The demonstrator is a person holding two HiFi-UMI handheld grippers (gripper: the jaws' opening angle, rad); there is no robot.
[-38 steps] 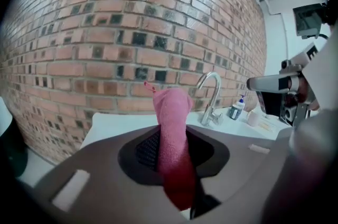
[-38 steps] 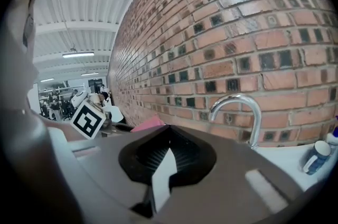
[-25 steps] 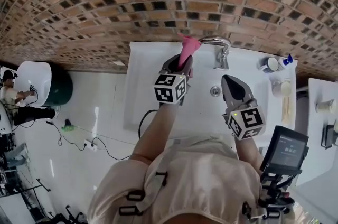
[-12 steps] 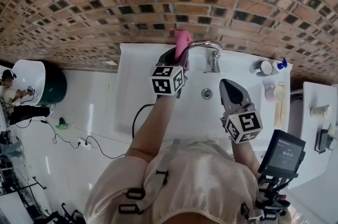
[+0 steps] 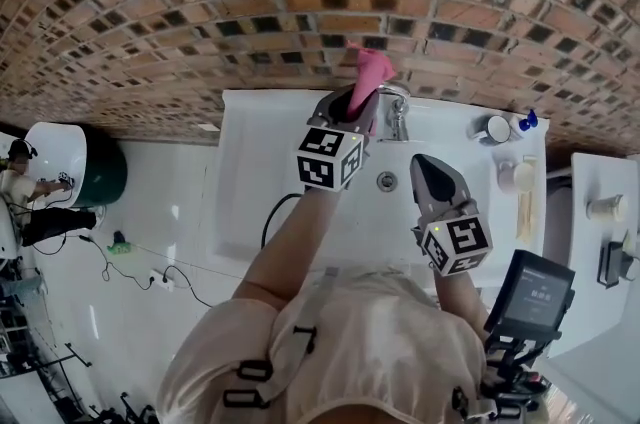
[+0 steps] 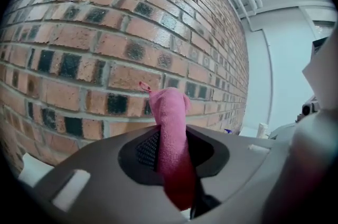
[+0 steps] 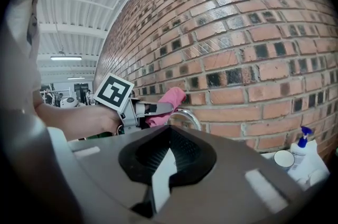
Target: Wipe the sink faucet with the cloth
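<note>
Head view: left gripper (image 5: 350, 110) has its jaws clamped on the pink cloth (image 5: 371, 72), which sticks up at the faucet's (image 5: 399, 108) 11 o'clock, while the right gripper (image 5: 427, 164), jaws closed and empty, sits at its 5 o'clock over the sink (image 5: 250, 172).

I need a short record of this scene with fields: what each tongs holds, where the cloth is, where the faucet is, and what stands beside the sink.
left tongs: closed on the pink cloth
pink cloth: sticks up past the tips, at the faucet's spout; contact cannot be told
right tongs: closed, empty, over the sink
faucet: chrome, at the back of the sink by the brick wall
beside the sink: cup and blue-topped bottle, right corner
</note>
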